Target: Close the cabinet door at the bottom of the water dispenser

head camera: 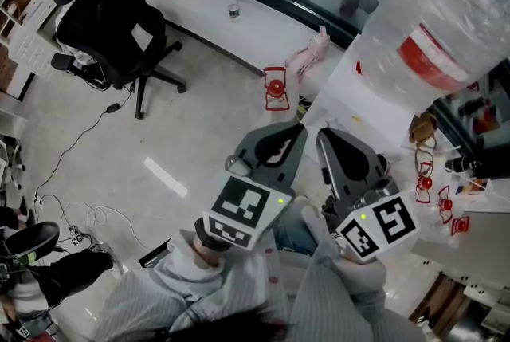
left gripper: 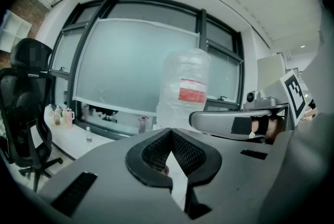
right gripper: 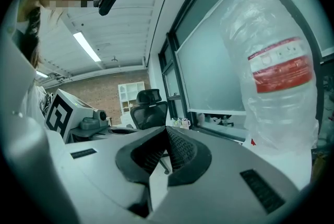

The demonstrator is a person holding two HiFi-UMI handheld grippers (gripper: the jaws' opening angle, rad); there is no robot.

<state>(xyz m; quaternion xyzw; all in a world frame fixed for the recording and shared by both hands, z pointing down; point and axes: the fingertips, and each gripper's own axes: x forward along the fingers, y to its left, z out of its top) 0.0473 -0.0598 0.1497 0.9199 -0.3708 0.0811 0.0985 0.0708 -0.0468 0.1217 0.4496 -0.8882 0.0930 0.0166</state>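
We are holding the left gripper and right gripper near the water bottle, fingers pressed shut on nothing, because the cabinet door probably sits lower, out of view.

Your left gripper and right gripper are grey with black-and-white square markers; the water bottle is clear with a red-and-white label, the office chair black, the floor pale grey, your sleeves grey-striped.
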